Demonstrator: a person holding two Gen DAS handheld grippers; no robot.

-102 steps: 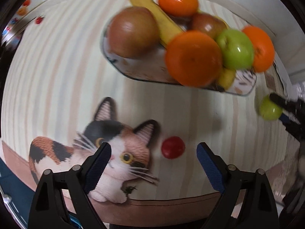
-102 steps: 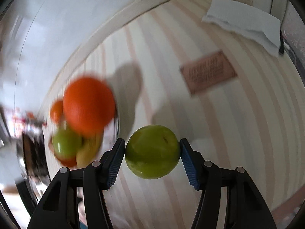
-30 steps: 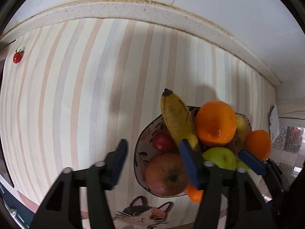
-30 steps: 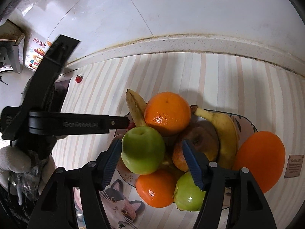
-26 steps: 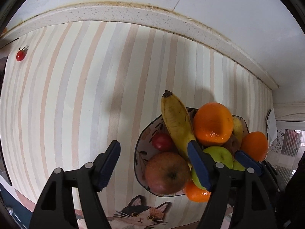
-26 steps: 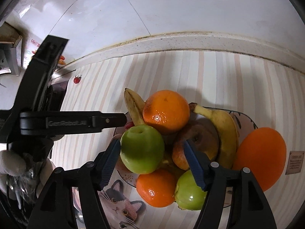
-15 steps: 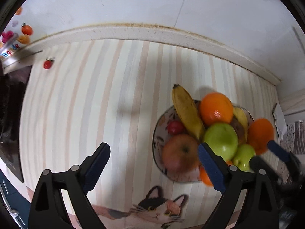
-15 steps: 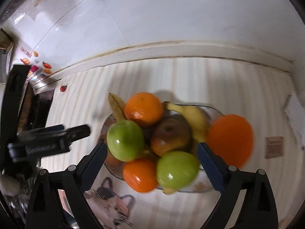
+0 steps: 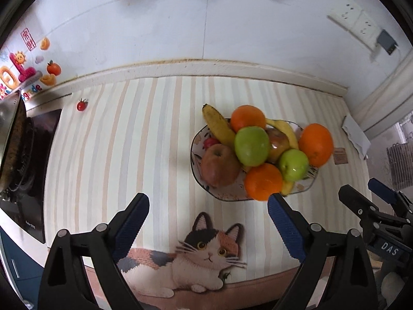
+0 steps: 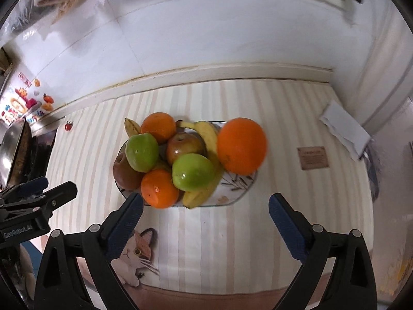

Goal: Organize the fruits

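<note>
A patterned plate [image 9: 227,194] on the striped mat holds a heap of fruit. It has two green apples [image 9: 251,146] [image 9: 293,164], a red apple [image 9: 219,165], three oranges, two bananas [image 9: 218,126] and a small red fruit [image 9: 209,142]. My left gripper [image 9: 207,204] hangs open and empty above the mat, near and left of the plate. My right gripper [image 10: 205,204] is open and empty too, on the near side of the plate [image 10: 237,183]. One green apple [image 10: 142,152] lies on top of the heap at its left. A cherry tomato [image 9: 82,105] sits alone at the far left.
A black hob with a pan [image 9: 15,149] borders the mat on the left. A folded white paper [image 9: 356,134] and a brown label [image 9: 339,155] lie to the right. The white wall runs behind, with a socket [image 9: 361,25]. A cat picture [image 9: 206,250] marks the near edge.
Both grippers opened wide and drew back and up from the plate. The green apple that sat between the right fingers now rests on the heap.
</note>
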